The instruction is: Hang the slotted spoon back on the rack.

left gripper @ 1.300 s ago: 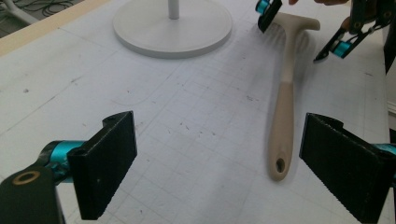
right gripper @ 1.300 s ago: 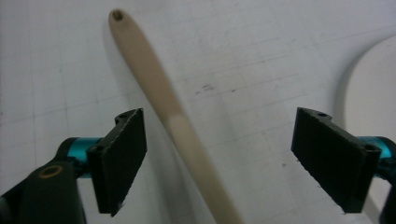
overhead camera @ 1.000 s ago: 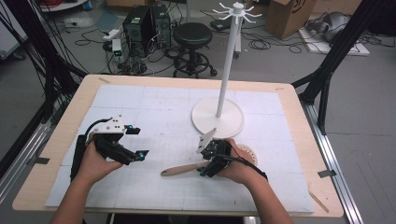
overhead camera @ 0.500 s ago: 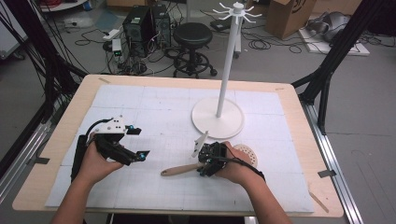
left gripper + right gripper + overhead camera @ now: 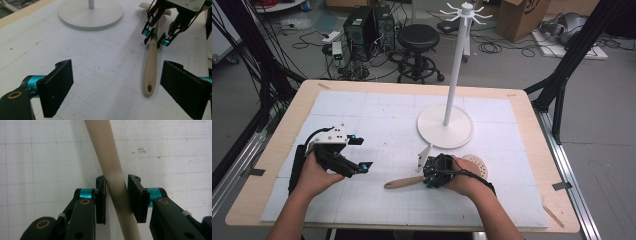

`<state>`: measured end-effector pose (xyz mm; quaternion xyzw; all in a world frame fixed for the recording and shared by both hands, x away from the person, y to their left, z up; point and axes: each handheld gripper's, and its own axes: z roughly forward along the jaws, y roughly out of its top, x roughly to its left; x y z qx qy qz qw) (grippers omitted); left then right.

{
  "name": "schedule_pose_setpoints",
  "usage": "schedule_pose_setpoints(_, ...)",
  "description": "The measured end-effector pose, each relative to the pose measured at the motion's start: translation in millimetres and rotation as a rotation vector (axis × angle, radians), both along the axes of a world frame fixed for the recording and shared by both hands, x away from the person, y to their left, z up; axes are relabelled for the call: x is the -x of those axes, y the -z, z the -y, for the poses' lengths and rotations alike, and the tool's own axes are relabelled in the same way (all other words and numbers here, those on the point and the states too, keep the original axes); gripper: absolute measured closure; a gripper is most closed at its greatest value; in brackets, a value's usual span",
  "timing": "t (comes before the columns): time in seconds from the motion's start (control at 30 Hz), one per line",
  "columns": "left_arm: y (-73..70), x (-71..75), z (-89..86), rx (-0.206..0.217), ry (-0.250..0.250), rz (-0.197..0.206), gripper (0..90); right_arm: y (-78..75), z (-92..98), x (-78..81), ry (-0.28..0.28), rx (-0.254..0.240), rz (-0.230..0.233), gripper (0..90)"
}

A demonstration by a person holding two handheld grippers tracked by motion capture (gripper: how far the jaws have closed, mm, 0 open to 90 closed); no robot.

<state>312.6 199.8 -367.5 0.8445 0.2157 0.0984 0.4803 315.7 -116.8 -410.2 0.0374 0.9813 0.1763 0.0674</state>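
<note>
A skimmer with a pale wooden handle (image 5: 404,183) and a round perforated head (image 5: 477,165) lies flat on the white mat. My right gripper (image 5: 431,179) reaches down over the handle (image 5: 115,182), and its two black pads (image 5: 100,202) press the handle from both sides. From the left gripper view, the same right gripper (image 5: 155,40) straddles the handle (image 5: 151,67), whose hanging hole points toward me. My left gripper (image 5: 362,153) rests at the mat's left, jaws wide open (image 5: 117,92) with nothing between them.
A white stand with a tall pole and hooks on top rises from a round base (image 5: 445,126) just beyond the right hand; its base (image 5: 90,13) also appears in the left gripper view. The wooden table edge (image 5: 532,150) borders the mat.
The right hand has shifted slightly left and nearer, settling its jaws around the skimmer's handle. The left gripper has not moved.
</note>
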Motion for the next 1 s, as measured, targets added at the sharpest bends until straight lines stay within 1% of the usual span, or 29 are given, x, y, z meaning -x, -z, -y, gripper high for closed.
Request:
schedule_pose_setpoints(0.07, -0.1, 0.0, -0.2, 0.0, -0.001, -0.002, 12.1, -0.2, 0.1, 1.0, -0.01, 0.001, 0.007, 70.6)
schedule_pose_setpoints(0.1, 0.0, -0.1, -0.2, 0.0, -0.001, -0.001, 12.1, -0.8, 0.3, 1.7, -0.005, 0.006, 0.009, 70.9)
schedule_pose_setpoints(0.17, 0.2, -0.1, -0.3, 0.001, -0.003, -0.002, 12.2, -1.9, 1.4, 1.2, -0.02, -0.005, 0.018, 71.7)
schedule_pose_setpoints(0.3, 0.5, -0.6, -0.6, -0.002, 0.0, -0.003, 12.1, -9.3, 7.1, -0.5, -0.025, -0.047, 0.021, 73.7)
schedule_pose_setpoints(0.33, 0.5, -0.8, -0.8, -0.002, 0.0, -0.003, 12.2, -14.9, 10.8, -2.2, -0.022, -0.067, 0.014, 74.8)
schedule_pose_setpoints(0.37, 0.6, -0.9, -0.7, 0.002, -0.001, -0.004, 12.2, -14.9, 10.8, -2.2, -0.022, -0.067, 0.014, 74.8)
schedule_pose_setpoints(0.4, 0.5, -1.0, -1.0, 0.002, -0.001, -0.005, 12.2, -17.3, 12.3, -2.5, -0.023, -0.077, 0.02, 75.3)
schedule_pose_setpoints(0.47, 0.6, -1.2, -1.2, 0.003, -0.002, -0.005, 12.2, -24.2, 17.4, -3.3, -0.008, -0.119, 0.012, 76.1)
schedule_pose_setpoints(0.5, 0.7, -1.3, -1.3, 0.002, -0.001, -0.006, 12.2, -26.1, 20.2, -5.2, -0.014, -0.154, 0.008, 76.1)
schedule_pose_setpoints(0.53, 0.7, -1.2, -1.2, 0.001, -0.002, -0.006, 12.2, -28.3, 23.1, -5.6, -0.005, -0.176, 0.007, 76.2)
schedule_pose_setpoints(0.57, 0.6, -1.1, -1.3, -0.002, 0.0, -0.005, 12.2, -30.0, 25.8, -6.8, -0.008, -0.195, 0.008, 76.2)
schedule_pose_setpoints(0.6, 0.7, -0.8, -1.0, 0.001, -0.001, -0.006, 12.2, -32.9, 28.7, -7.0, 0.001, -0.2, 0.012, 76.2)
schedule_pose_setpoints(0.63, 0.7, -0.7, -0.8, 0.0, 0.001, -0.005, 12.2, -36.6, 33.4, -7.8, 0.016, -0.228, 0.015, 76.2)
schedule_pose_setpoints(0.73, 0.8, -0.9, -0.7, -0.001, 0.001, -0.005, 12.2, -41.2, 36.6, -8.2, 0.025, -0.233, 0.022, 76.3)
schedule_pose_setpoints(0.8, 1.0, -1.4, -1.0, -0.003, 0.0, -0.006, 12.2, -46.0, 39.2, -8.6, 0.035, -0.247, 0.024, 76.3)
schedule_pose_setpoints(0.83, 1.2, -1.5, -1.1, -0.003, -0.002, -0.007, 12.2, -47.6, 39.9, -8.9, 0.036, -0.246, 0.028, 76.3)
schedule_pose_setpoints(0.87, 1.4, -1.5, -1.2, -0.002, -0.002, -0.008, 12.2, -48.5, 40.3, -9.8, 0.027, -0.255, 0.034, 76.4)
schedule_pose_setpoints(0.9, 1.5, -1.6, -1.3, -0.002, -0.002, -0.008, 12.2, -50.1, 41.3, -9.3, 0.038, -0.247, 0.028, 76.4)
schedule_pose_setpoints(0.93, 1.8, -1.7, -1.4, -0.003, -0.003, -0.009, 12.2, -50.4, 41.7, -10.0, 0.03, -0.255, 0.028, 76.4)
schedule_pose_setpoints(1.0, 2.2, -1.7, -1.2, -0.004, -0.004, -0.011, 12.2, -52.3, 43.5, -9.9, 0.036, -0.264, 0.022, 76.4)
